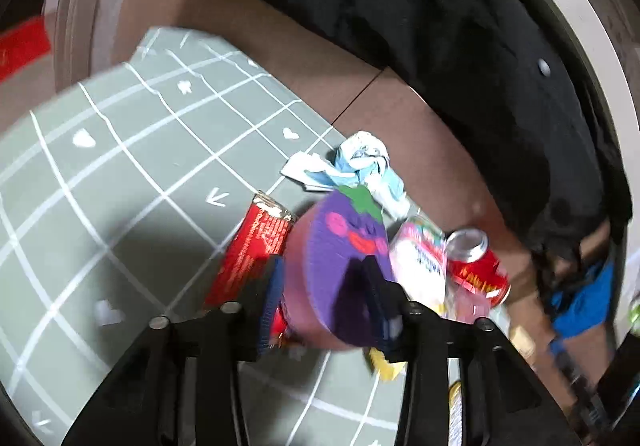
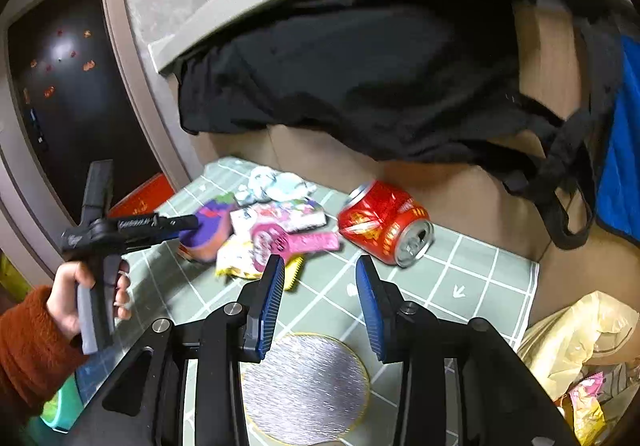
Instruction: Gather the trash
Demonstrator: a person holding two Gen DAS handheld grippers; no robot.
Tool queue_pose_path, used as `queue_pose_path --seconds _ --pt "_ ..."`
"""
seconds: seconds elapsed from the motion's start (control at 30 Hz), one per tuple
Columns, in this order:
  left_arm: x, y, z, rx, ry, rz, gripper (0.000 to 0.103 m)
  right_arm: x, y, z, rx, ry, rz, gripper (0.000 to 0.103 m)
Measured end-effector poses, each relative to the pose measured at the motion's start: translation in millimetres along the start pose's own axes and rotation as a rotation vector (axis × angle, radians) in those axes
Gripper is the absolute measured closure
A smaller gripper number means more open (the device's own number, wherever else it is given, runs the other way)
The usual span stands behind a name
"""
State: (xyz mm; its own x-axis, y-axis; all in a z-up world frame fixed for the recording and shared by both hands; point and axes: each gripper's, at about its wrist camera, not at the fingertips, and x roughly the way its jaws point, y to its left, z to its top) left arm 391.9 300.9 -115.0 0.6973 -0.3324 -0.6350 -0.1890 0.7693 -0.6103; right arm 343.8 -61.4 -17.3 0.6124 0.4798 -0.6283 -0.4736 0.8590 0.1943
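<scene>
My left gripper (image 1: 324,278) is shut on a purple and pink eggplant-face paper cup (image 1: 340,246), held just above the green grid mat (image 1: 120,166). It also shows in the right wrist view (image 2: 212,230), with the left gripper (image 2: 188,224) at its side. Around it lie a red wrapper (image 1: 252,250), crumpled white-blue paper (image 1: 360,162), a pink-white snack packet (image 1: 420,258) and a red soda can (image 1: 476,270). My right gripper (image 2: 320,274) is open and empty above the mat, short of the can (image 2: 384,222) and the pink wrappers (image 2: 288,234).
A black garment (image 2: 360,86) drapes over a cardboard box (image 2: 440,190) behind the mat. A yellow plastic bag (image 2: 580,342) with wrappers lies at the right. A round silver coaster (image 2: 304,386) lies under my right gripper. A blue cloth (image 2: 624,150) hangs at the far right.
</scene>
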Motion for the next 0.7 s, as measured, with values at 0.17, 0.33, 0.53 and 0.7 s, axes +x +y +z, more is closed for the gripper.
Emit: queue_pose_path --seconds 0.17,0.33,0.53,0.7 --pt "6 -34 -2 0.088 -0.010 -0.025 0.060 13 -14 -10 0.041 0.032 0.023 0.067" --pt "-6 -89 -14 0.276 -0.057 -0.084 0.060 17 -22 -17 0.050 0.038 0.020 0.067" --pt "0 -120 -21 0.330 -0.038 -0.108 0.060 13 -34 -24 0.072 0.035 0.020 0.067" --pt "7 -127 -30 0.358 -0.059 0.023 0.053 5 -43 -30 0.074 0.027 -0.002 0.067"
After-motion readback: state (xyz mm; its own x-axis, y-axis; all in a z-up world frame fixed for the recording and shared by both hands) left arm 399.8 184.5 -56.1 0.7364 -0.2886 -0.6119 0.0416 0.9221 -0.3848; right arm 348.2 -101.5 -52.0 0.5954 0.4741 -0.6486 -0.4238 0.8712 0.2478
